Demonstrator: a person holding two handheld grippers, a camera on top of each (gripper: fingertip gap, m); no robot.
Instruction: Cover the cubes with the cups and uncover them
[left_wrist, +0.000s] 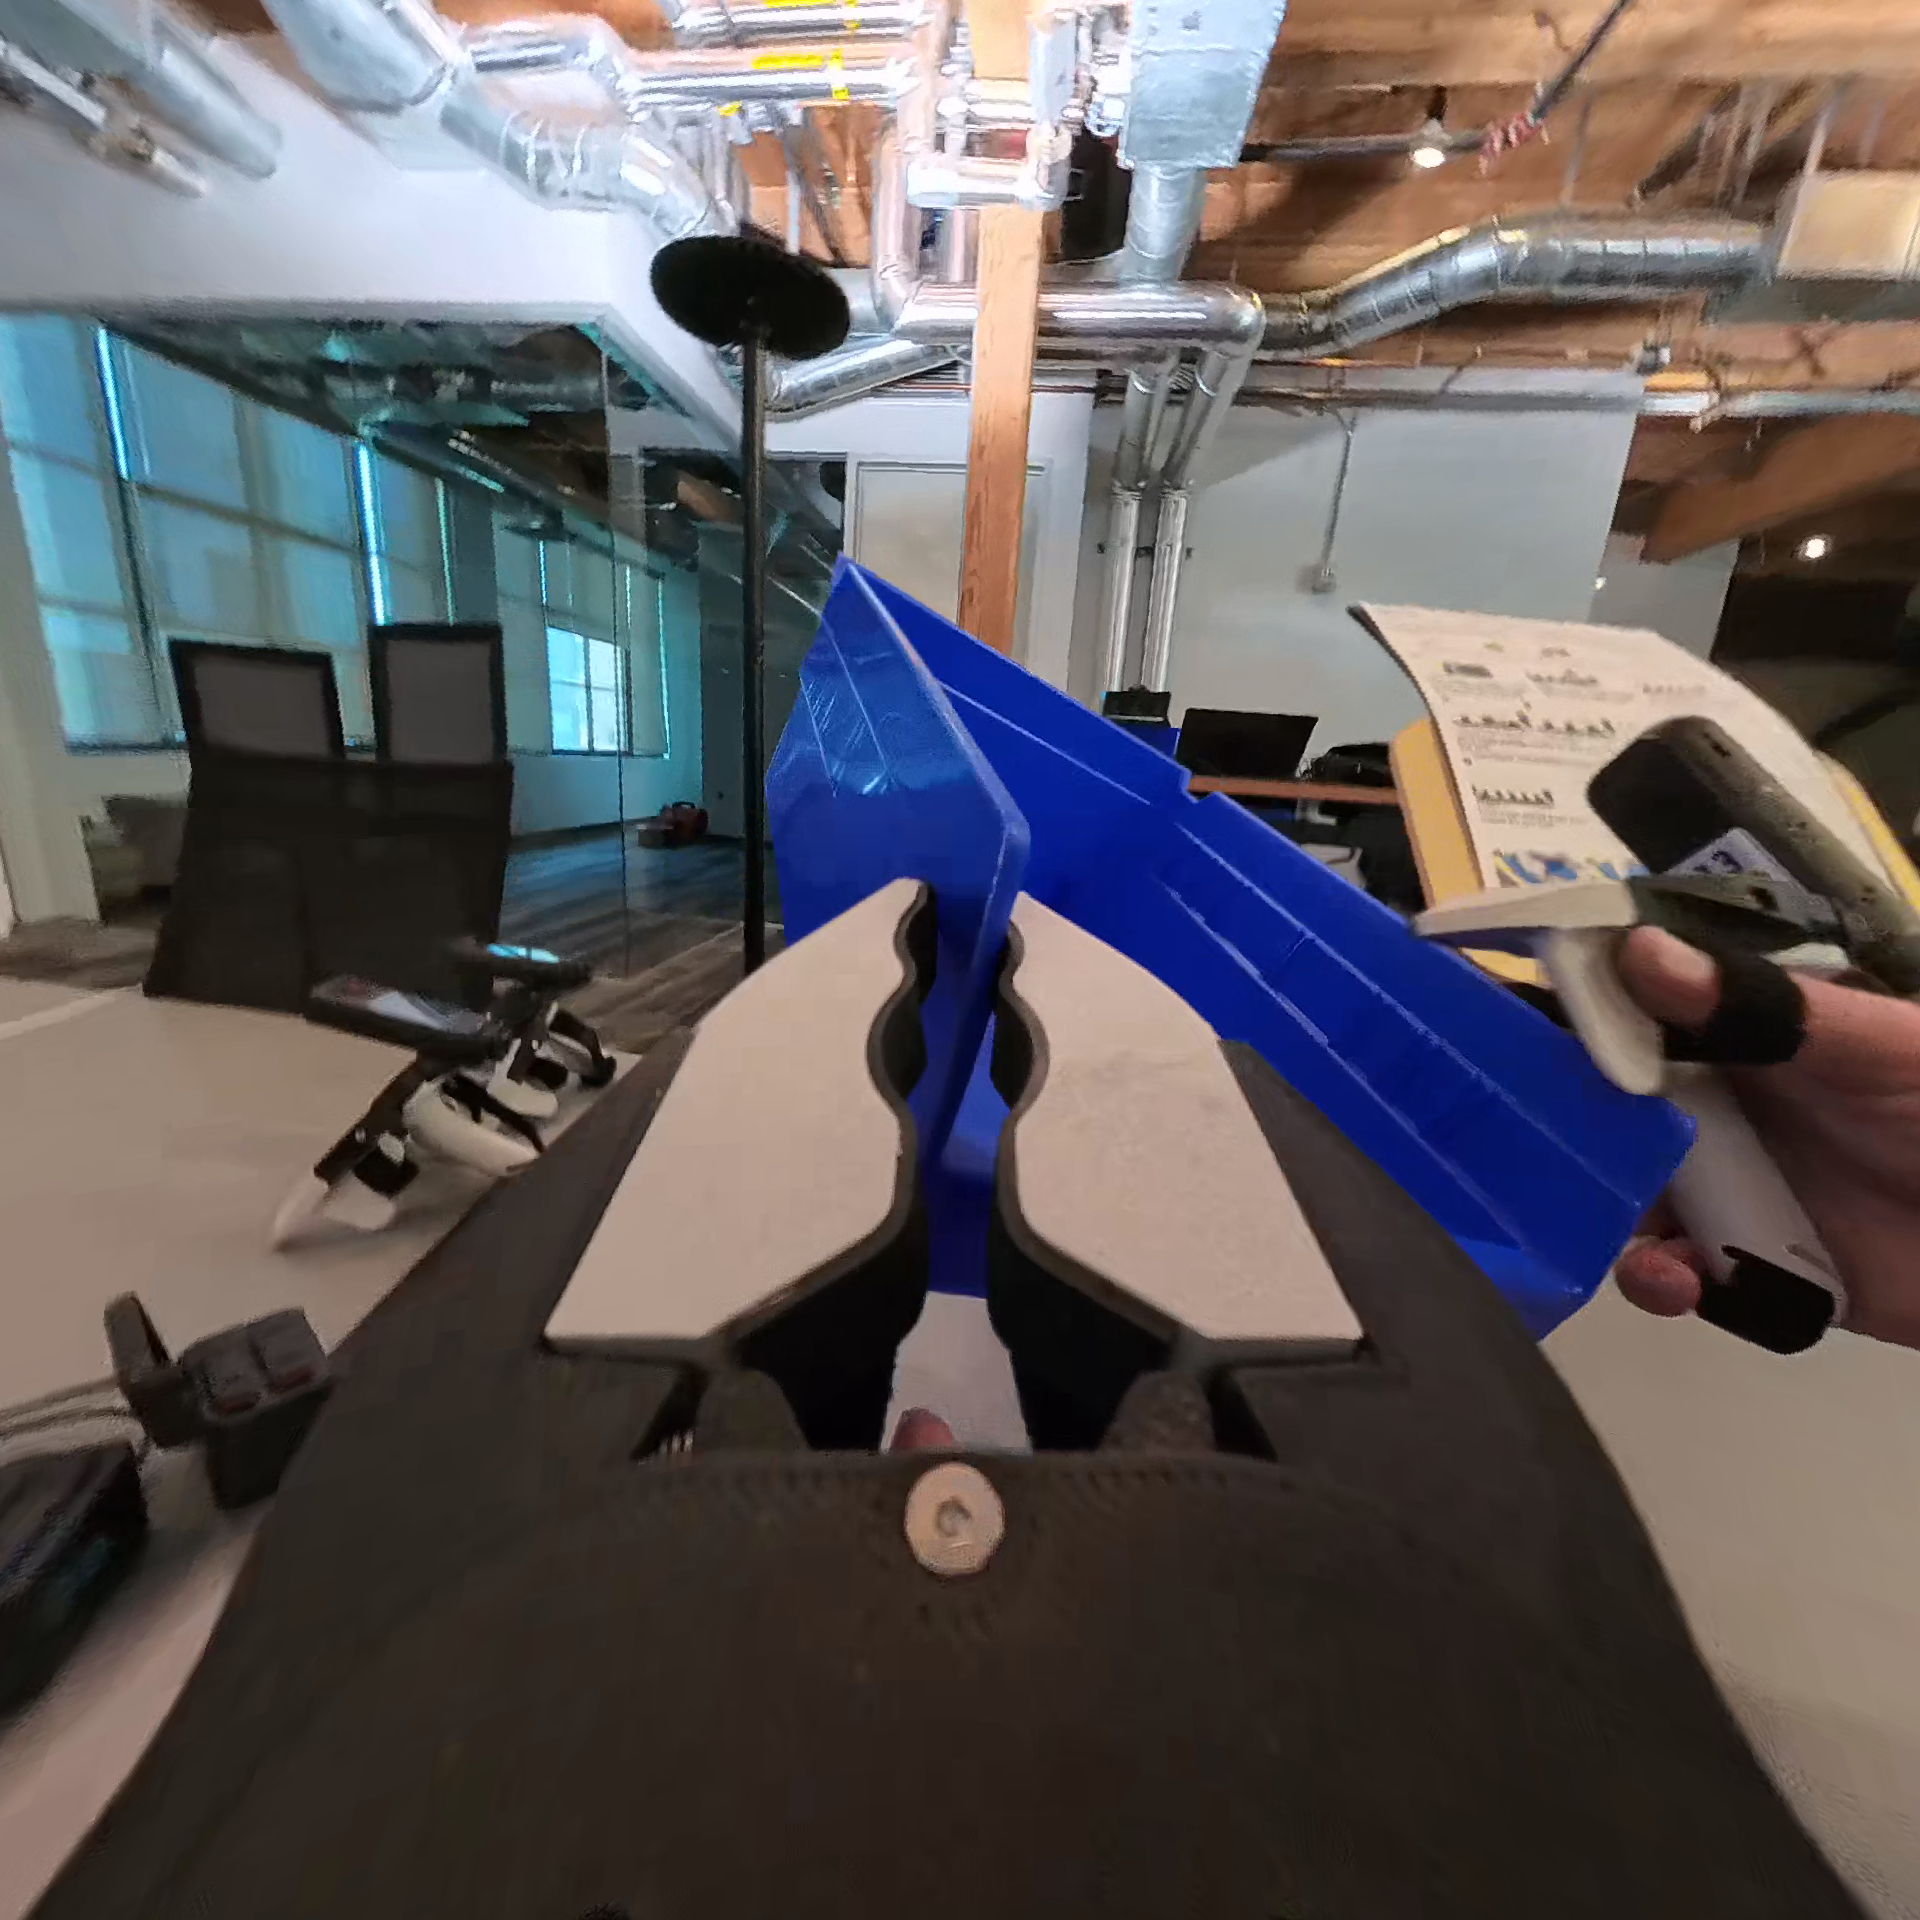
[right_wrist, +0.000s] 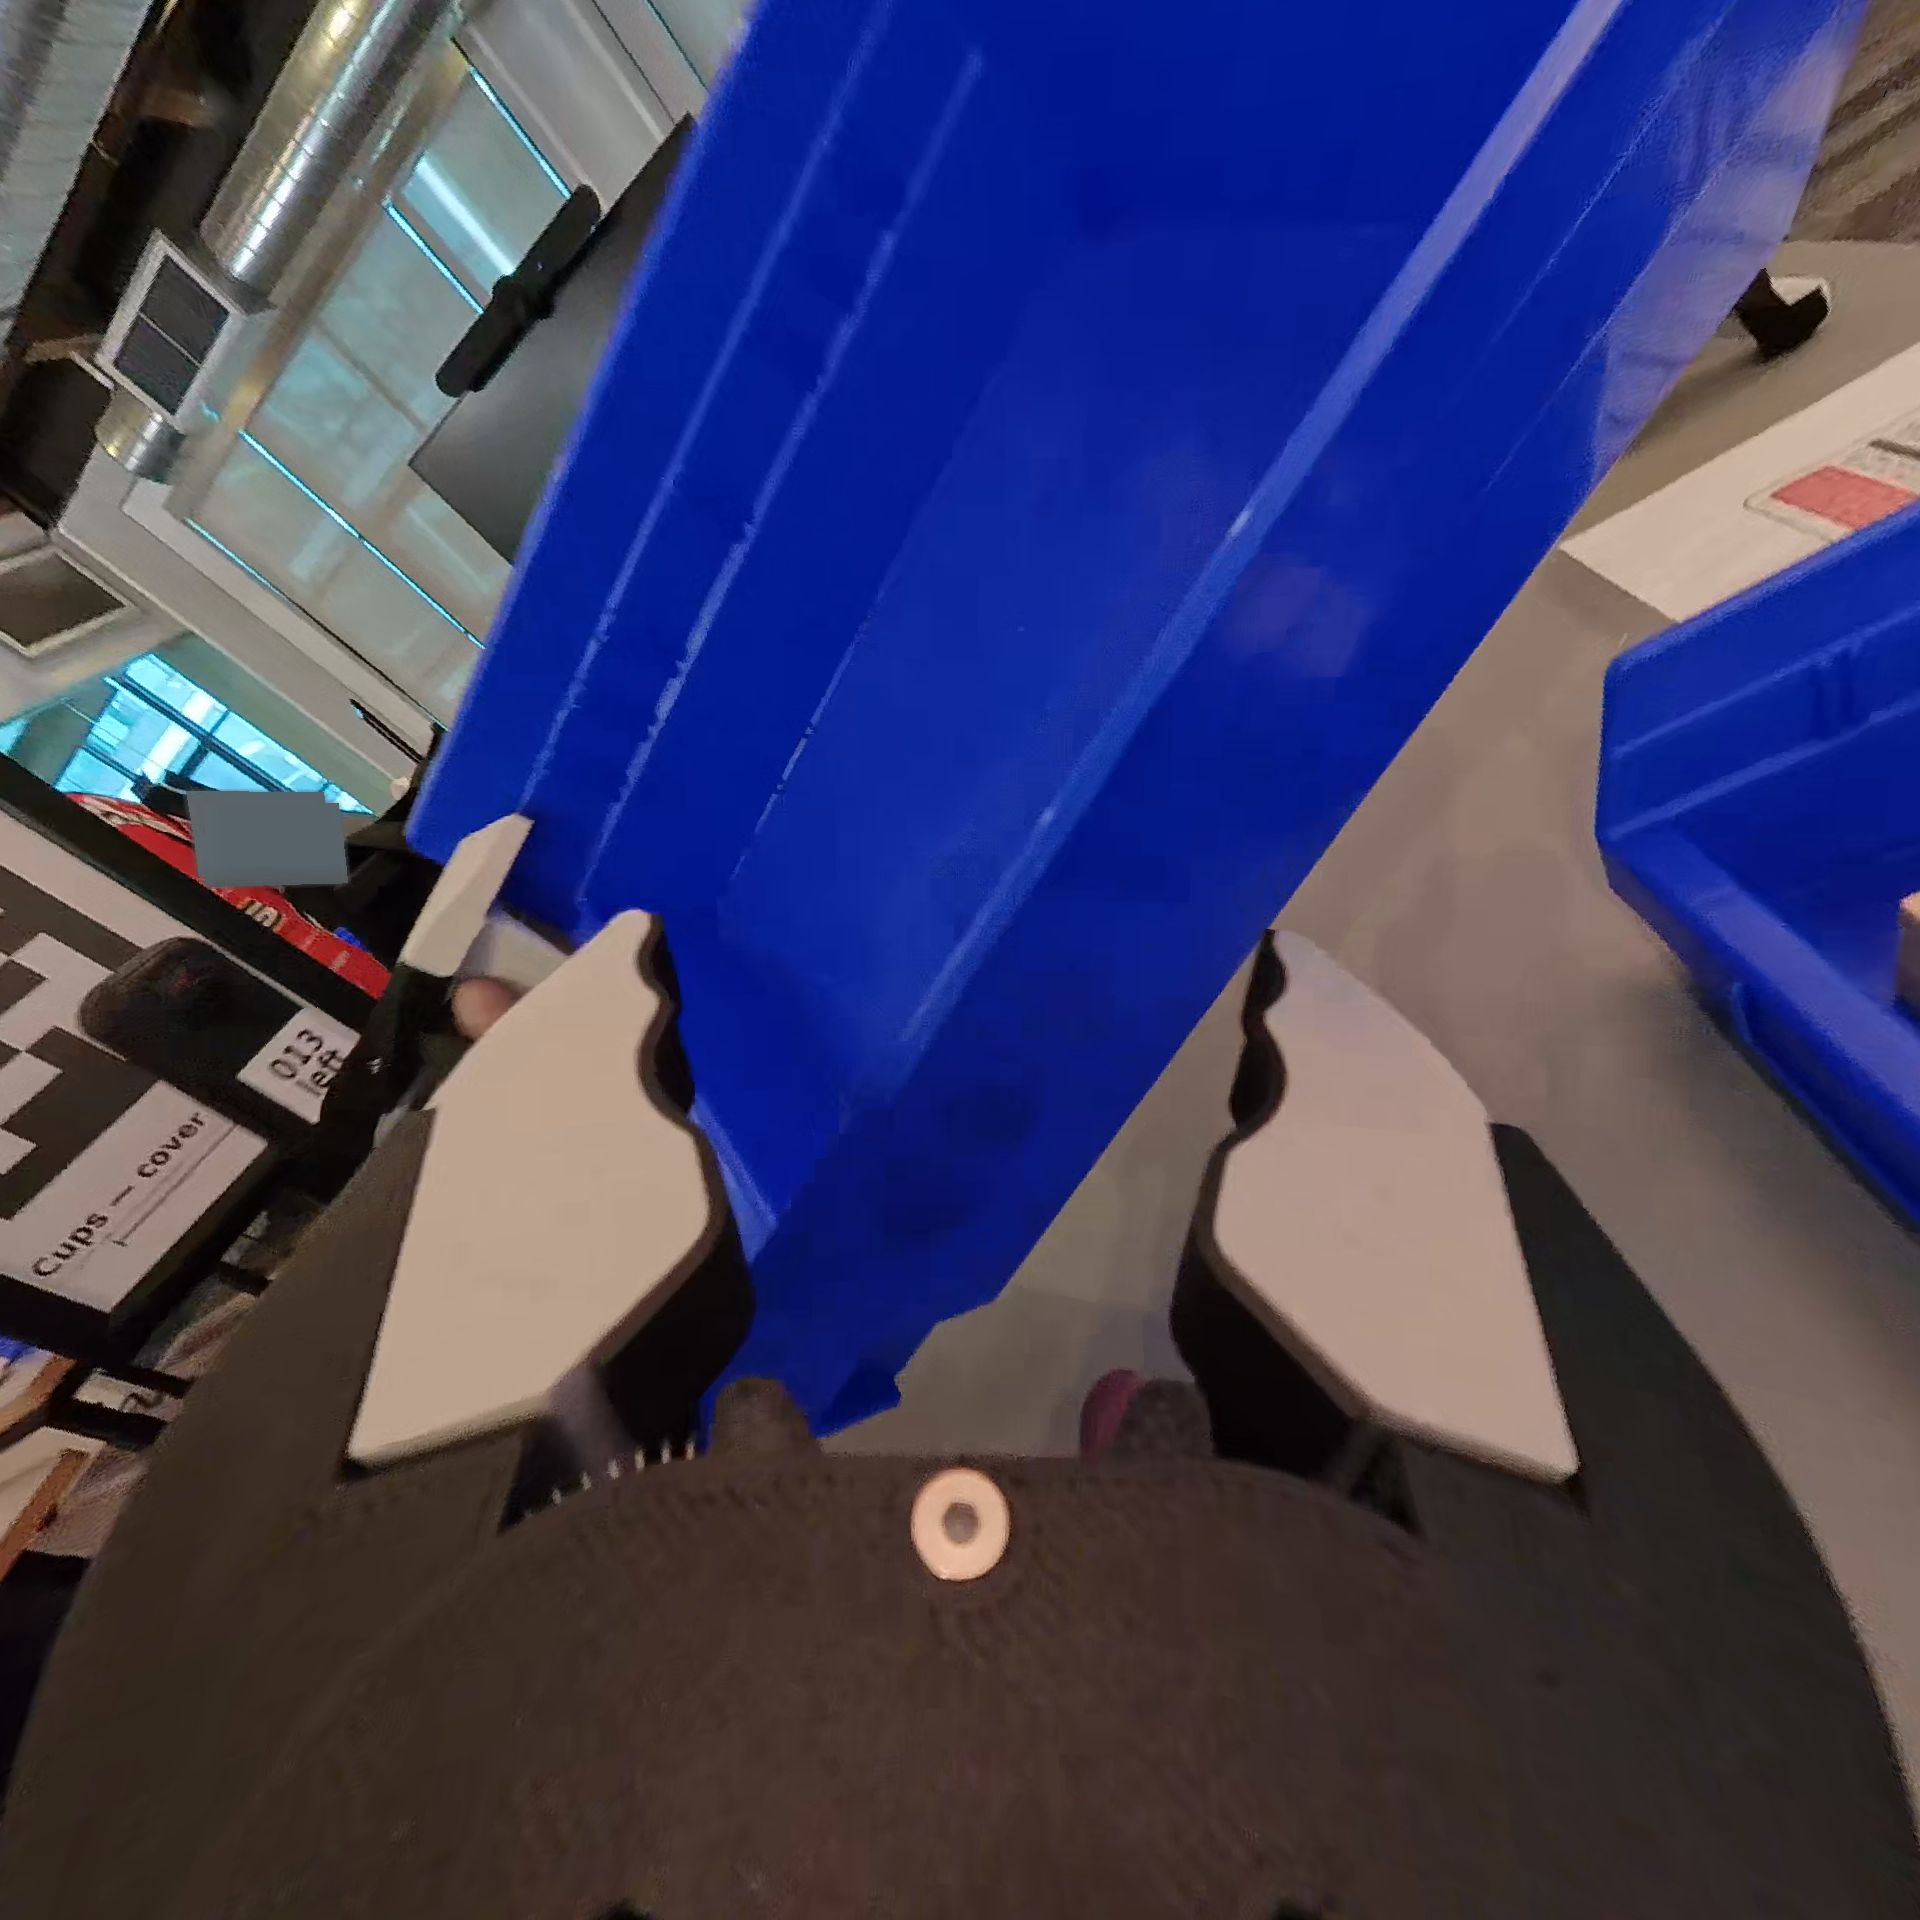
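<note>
The left gripper (left_wrist: 961, 935) is closed down on the thin end wall of a blue bin (left_wrist: 1195, 935), its two pale fingers (left_wrist: 790, 1122) pinching the plastic edge between their wavy inner faces, with only the wall's thickness left between them. The bin is lifted off the bench (left_wrist: 156, 1143) and tilted, its long body running away to the right and its ribbed side turned toward the camera. At the bin's far end, in the left wrist view, a person's hand (left_wrist: 1829, 1122) holds the right gripper (left_wrist: 1496, 935) beside the rim. In the right wrist view the right gripper (right_wrist: 961, 997) stands wide open: its left finger (right_wrist: 561, 1164) lies against the bin's (right_wrist: 1039, 520) side wall, while the other finger is well apart from it, over bare bench (right_wrist: 1455, 935), so it has hold of nothing. The tip of the left gripper (right_wrist: 468, 904) shows at the bin's left corner there. No cups or cubes can be made out in either view; the inside of the lifted bin is hidden. A second blue bin (right_wrist: 1766, 831) rests on the bench toward its right edge. Near the left edge of the bench lie a spare gripper (left_wrist: 457, 1091) and a small dark box (left_wrist: 229, 1392). A printed sheet (left_wrist: 1558, 748) on a board stands behind the hand.
</note>
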